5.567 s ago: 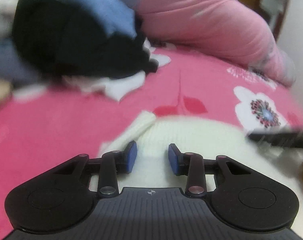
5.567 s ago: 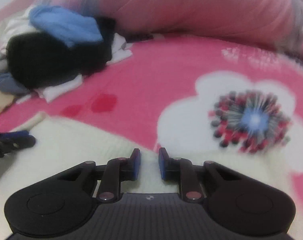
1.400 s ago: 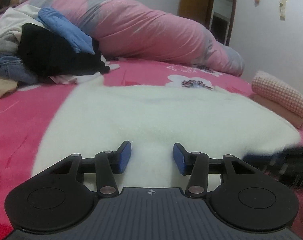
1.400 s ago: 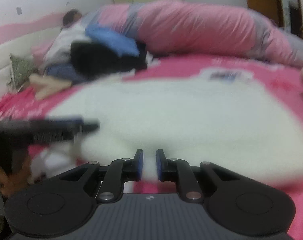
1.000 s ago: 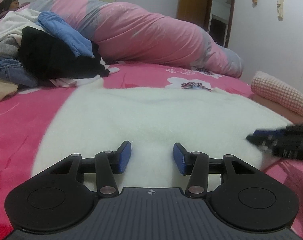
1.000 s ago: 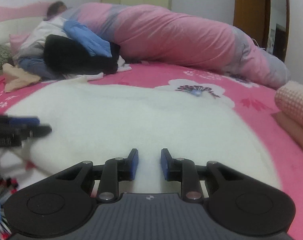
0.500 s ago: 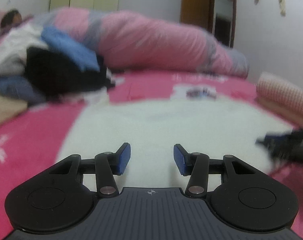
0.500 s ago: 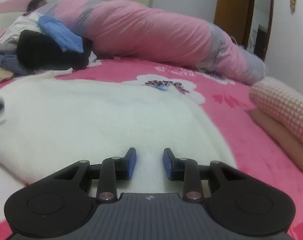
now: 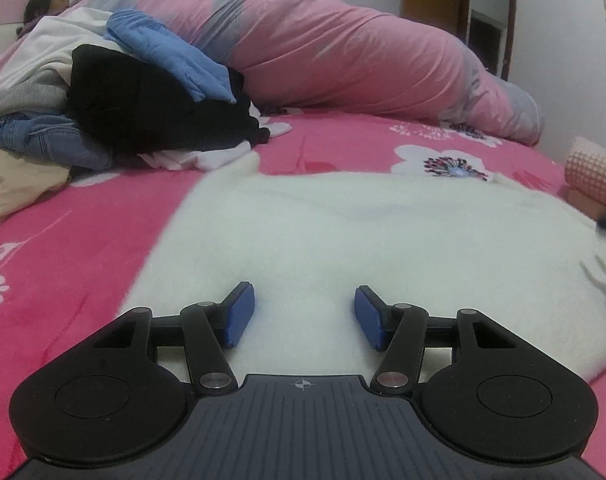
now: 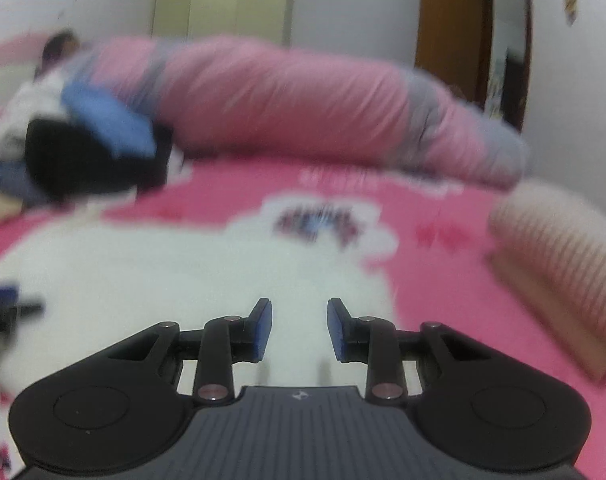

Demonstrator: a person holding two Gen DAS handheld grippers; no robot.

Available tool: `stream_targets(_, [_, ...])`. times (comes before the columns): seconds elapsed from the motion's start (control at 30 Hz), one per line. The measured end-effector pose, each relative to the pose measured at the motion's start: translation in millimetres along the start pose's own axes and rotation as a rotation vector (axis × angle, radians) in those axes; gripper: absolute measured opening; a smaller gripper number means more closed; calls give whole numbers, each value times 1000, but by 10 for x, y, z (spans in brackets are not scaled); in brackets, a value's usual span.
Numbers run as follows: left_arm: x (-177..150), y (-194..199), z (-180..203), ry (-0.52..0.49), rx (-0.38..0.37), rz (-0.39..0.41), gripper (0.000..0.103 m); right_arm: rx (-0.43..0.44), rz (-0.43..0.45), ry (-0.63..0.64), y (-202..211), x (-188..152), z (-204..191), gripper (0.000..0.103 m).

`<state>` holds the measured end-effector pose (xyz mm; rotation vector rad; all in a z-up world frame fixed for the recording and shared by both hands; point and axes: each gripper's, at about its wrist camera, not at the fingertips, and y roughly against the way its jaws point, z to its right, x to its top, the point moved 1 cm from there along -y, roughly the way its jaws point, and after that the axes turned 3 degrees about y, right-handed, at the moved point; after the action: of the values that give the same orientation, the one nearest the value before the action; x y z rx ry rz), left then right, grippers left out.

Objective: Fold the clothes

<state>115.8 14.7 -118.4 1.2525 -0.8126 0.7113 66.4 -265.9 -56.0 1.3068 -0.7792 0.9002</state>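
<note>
A white fleecy garment (image 9: 363,232) lies spread flat on the pink flowered bed (image 9: 83,232), filling the middle of both wrist views. The left hand-held gripper (image 9: 304,316) hovers over the near edge of the garment; its jaws are opening, with only the fabric's surface showing in the gap and the blue pads (image 9: 239,316) not pressing on it. The right hand-held gripper (image 10: 299,330) stands over the same garment with a narrower gap, holding nothing; its view is blurred. A heap of unfolded clothes (image 9: 135,108), black, blue and white, sits at the far left of the bed beside a long pink quilt roll (image 9: 343,56). A rolled checked towel (image 9: 595,172) lies at the right.
</note>
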Motion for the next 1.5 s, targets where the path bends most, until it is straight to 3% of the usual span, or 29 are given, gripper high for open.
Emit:
stream_targets(0.07, [-7,0,-17,1,-2,3,57,-5,5,-22,-127,26,92,33])
stream_targets(0.13, [8,-13,-14,-11,0,5,57,19,-125,-38,-481,-201,158,34])
stream_targets(0.17, [15,-9,2,-22,5,4,57,37,-136,-26,-617,-399,169,35])
stream_targets(0.2, [32,14,30,-34,16,0,57,53,-70,-32,-603,-513,189,35])
stream_targets(0.23, [66,42,51,-37,29,-9,56,72,-60,-70,-568,-511,246,35])
stream_targets(0.43, [581,27,15,15,29,19,57,80,-64,-85,-509,-481,258,35])
stream_targets(0.5, [721,-184,-69,43,49,-11,58,78,-61,-82,-494,-485,255,35])
stream_targets(0.6, [716,-693,-293,116,137,-165,58,80,-76,-66,-507,-444,256,35])
stream_targets(0.63, [670,-758,-348,126,135,-176,59,81,-90,-47,-516,-410,253,35])
stream_targets(0.73, [580,-714,-318,69,127,-118,59,57,-132,-9,-466,-191,249,36])
stream_targets(0.9, [514,-698,-260,22,151,-80,61,64,-59,0,-505,223,248,36])
stream_targets(0.93, [516,-697,-273,26,146,-79,61,68,-63,-2,-585,244,252,36])
stream_targets(1.07, [503,-680,-309,41,117,-70,62,47,-150,-83,-1042,-272,406,36])
stream_targets(1.1, [500,-680,-308,38,116,-68,62,63,-125,-130,-987,-300,468,36])
stream_targets(1.17, [495,-685,-305,35,115,-67,62,60,-146,-170,-904,-204,510,36])
stream_targets(1.33, [476,-692,-296,32,116,-61,63,23,-99,-114,-774,-21,503,37])
stream_targets(1.5, [465,-690,-289,30,118,-56,63,33,-74,-110,-972,266,522,37])
